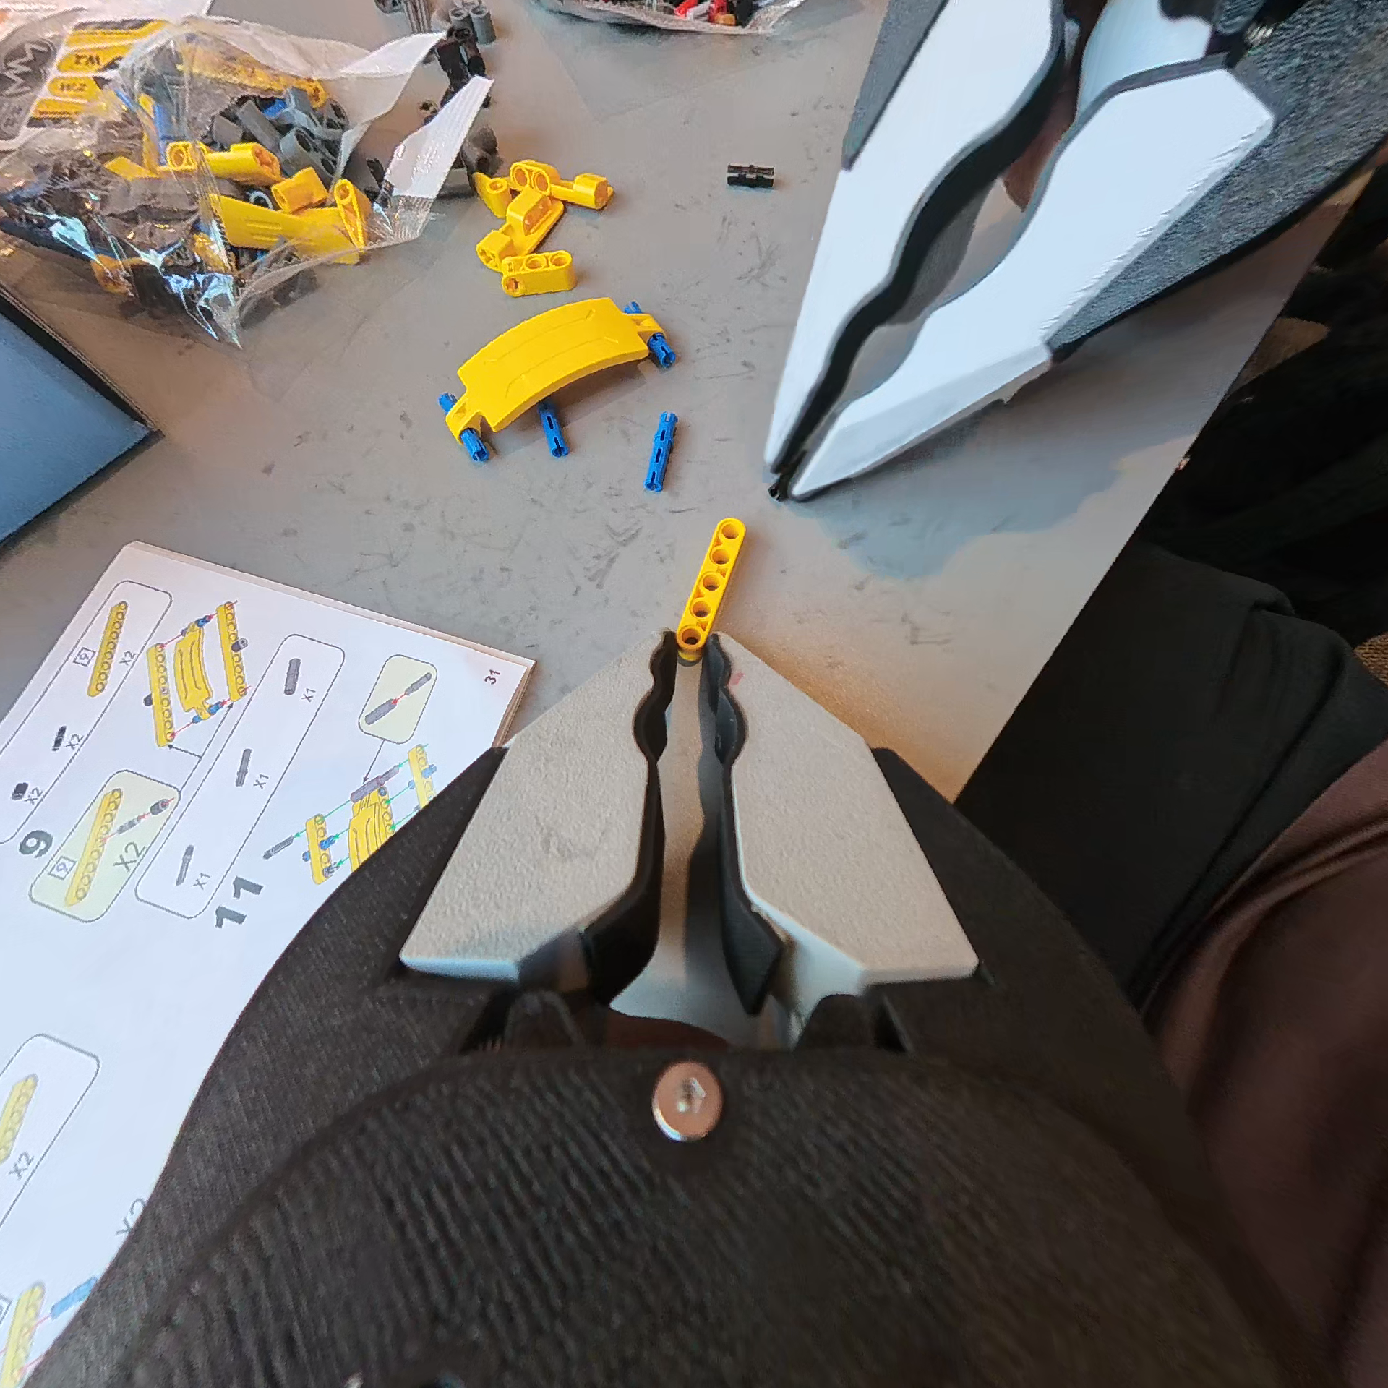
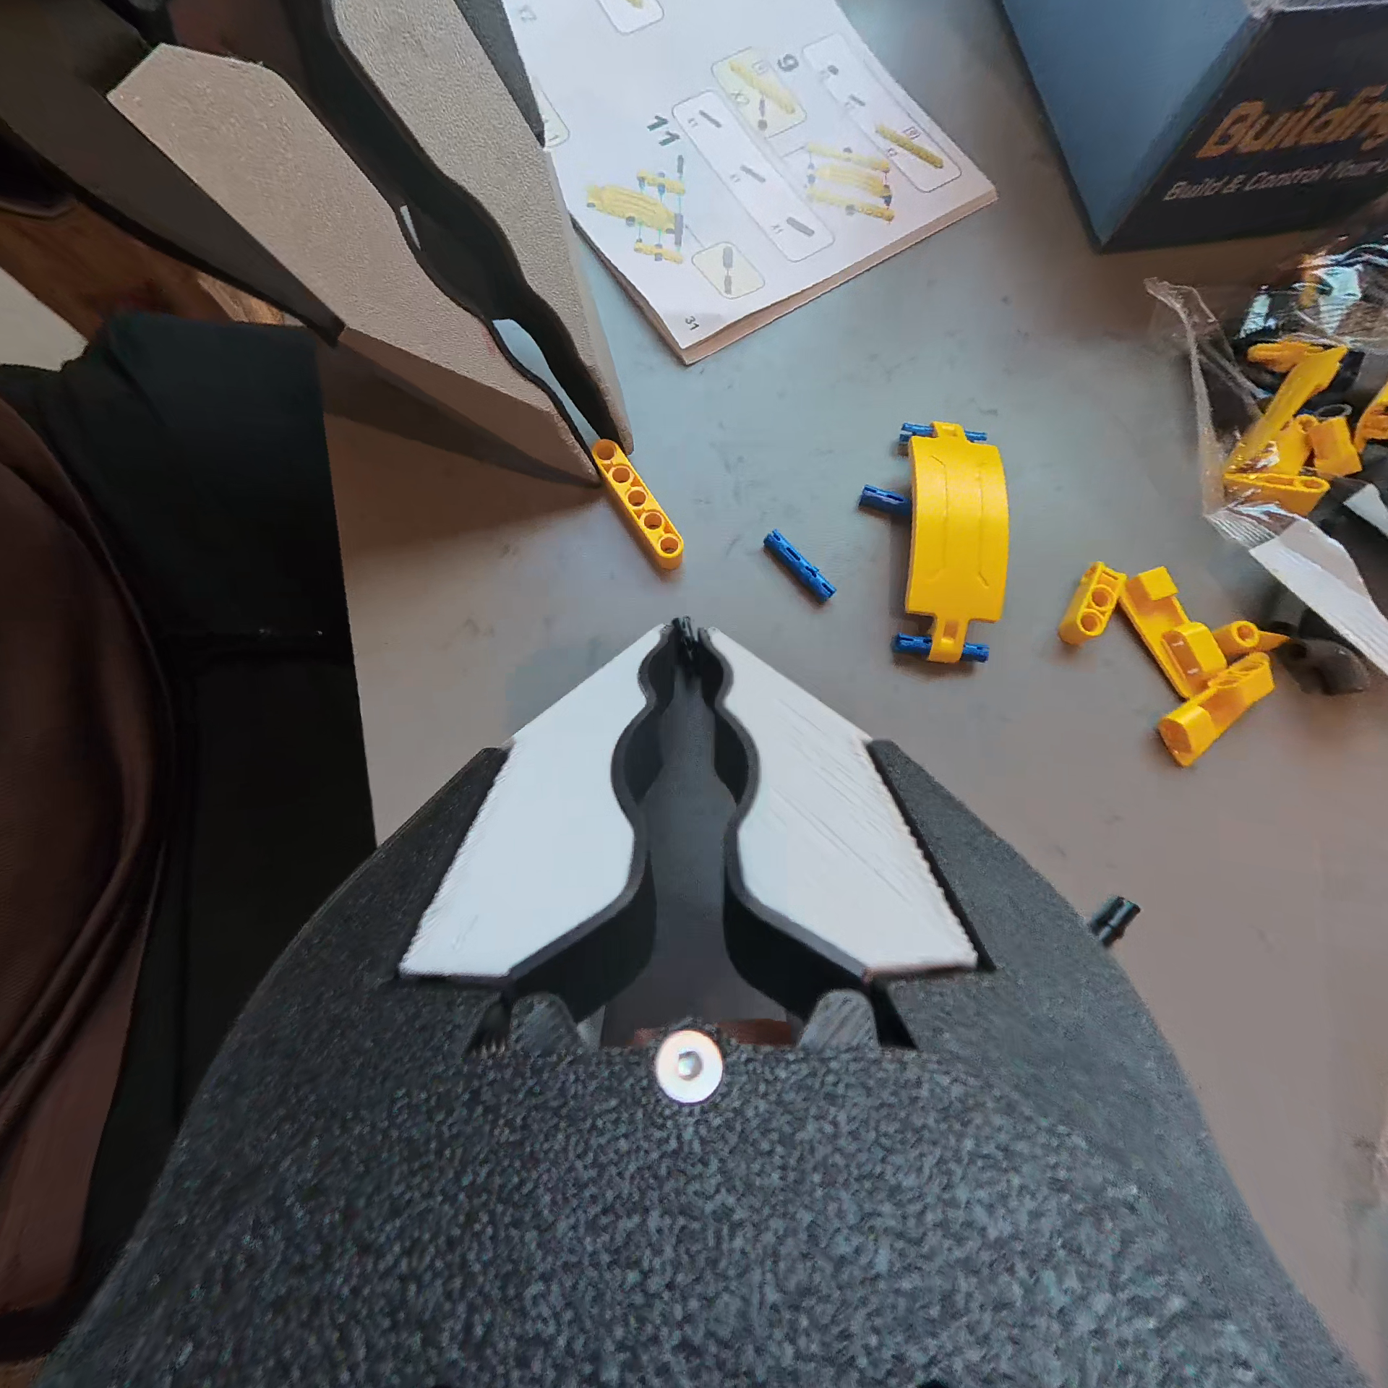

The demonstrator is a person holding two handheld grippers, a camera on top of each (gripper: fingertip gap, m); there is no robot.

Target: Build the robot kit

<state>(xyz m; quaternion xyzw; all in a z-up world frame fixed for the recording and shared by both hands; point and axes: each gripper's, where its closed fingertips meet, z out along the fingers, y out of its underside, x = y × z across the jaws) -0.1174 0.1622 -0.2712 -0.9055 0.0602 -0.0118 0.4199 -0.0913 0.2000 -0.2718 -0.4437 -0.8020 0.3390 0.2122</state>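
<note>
My left gripper (image 1: 692, 647) has grey fingers and is shut on one end of a yellow five-hole beam (image 1: 711, 582), held low over the grey table (image 1: 526, 541). The beam points away from me. It also shows in the right wrist view (image 2: 640, 505), at the left gripper's tips (image 2: 610, 445). My right gripper (image 2: 685, 629) has white fingers and is shut on a small black pin (image 2: 683, 625). In the left wrist view its tips (image 1: 781, 487) hang just beyond the beam's far end, a short gap away. A loose blue pin (image 1: 659, 451) (image 2: 800, 567) lies close by.
A yellow curved panel (image 1: 552, 360) (image 2: 958, 541) with blue pins in its ends lies further out, with yellow connectors (image 1: 533, 218) and an open bag of parts (image 1: 188, 165) beyond. An instruction booklet (image 1: 225, 751), a blue box (image 2: 1202, 113) and a loose black pin (image 1: 749, 175) are nearby. About 6 cm separates my left fingertips from my right.
</note>
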